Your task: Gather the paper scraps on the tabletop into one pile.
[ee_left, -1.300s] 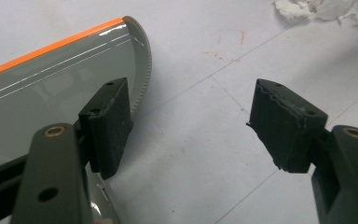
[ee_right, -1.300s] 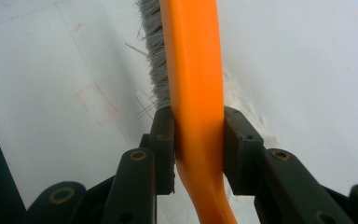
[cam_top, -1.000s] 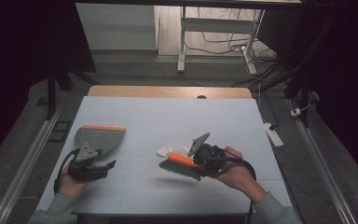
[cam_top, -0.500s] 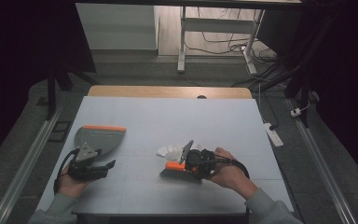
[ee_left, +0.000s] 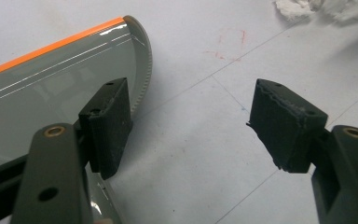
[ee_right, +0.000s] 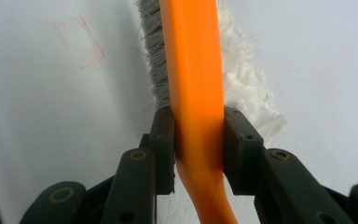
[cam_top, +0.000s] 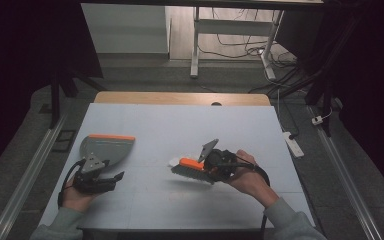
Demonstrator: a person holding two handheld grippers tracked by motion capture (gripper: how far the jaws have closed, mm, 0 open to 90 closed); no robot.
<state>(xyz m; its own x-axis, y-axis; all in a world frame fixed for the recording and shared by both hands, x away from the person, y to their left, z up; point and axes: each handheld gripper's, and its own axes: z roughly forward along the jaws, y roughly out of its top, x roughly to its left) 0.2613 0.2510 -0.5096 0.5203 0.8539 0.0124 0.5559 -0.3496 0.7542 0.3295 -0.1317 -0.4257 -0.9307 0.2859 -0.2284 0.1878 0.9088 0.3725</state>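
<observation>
At the lower centre of the high view, the right gripper (cam_top: 214, 165) is clamped on the orange handle of a brush (cam_top: 190, 168), whose grey bristles rest on the white table (cam_top: 180, 125). Just left of the brush head lies a small white wad (cam_top: 174, 161), touching or nearly touching the bristles. In the right gripper view both pads press the handle from either side, bristles to its left and the wad beyond to its right. At the lower left of the high view, the left gripper (cam_top: 96, 175) sits by a grey dustpan (cam_top: 105, 147) with an orange lip. In the left gripper view its jaws stand wide apart with bare table between them, the dustpan lying at the left behind one pad.
</observation>
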